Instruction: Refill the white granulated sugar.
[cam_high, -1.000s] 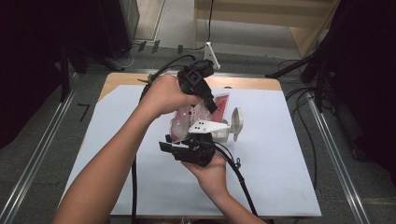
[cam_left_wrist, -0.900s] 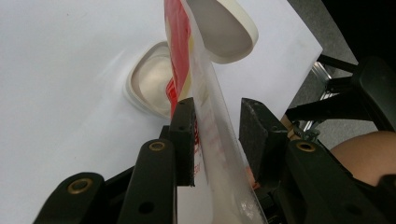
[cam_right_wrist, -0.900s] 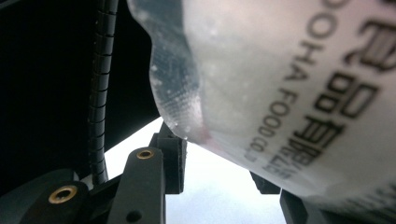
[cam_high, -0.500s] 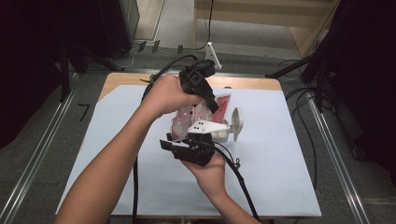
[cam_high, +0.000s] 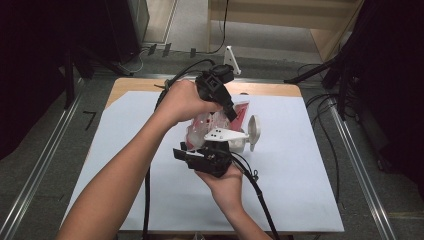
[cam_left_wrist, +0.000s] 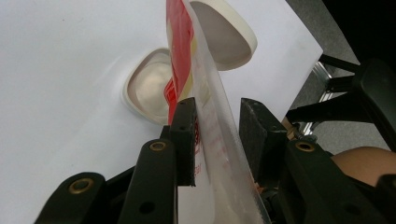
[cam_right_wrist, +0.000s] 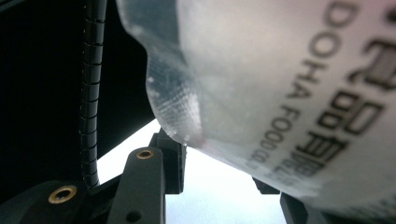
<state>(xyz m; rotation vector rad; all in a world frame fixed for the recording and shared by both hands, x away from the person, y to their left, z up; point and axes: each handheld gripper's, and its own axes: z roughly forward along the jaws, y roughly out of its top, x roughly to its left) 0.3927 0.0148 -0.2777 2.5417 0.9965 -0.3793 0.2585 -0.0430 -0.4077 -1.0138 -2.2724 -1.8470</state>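
Both hand-held grippers met at a clear plastic food pouch (cam_high: 202, 131) with red print, held up above the white counter (cam_high: 300, 175). The left hand-held gripper (cam_left_wrist: 217, 135), jaws partly closed, clamped the pouch's flat edge. The right hand-held gripper (cam_right_wrist: 219, 175) gripped its printed lower corner. A cream lidded container (cam_left_wrist: 149, 91) lay open on the counter just beside.

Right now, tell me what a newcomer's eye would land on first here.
The eye goes to the middle of the white table, where the left gripper and the right gripper both grip one red and clear plastic pouch between them. In the left gripper view the pouch stands edge-on between the black jaws. Just behind it on the table lies an open cream-white flip-lid container, its round lid raised.
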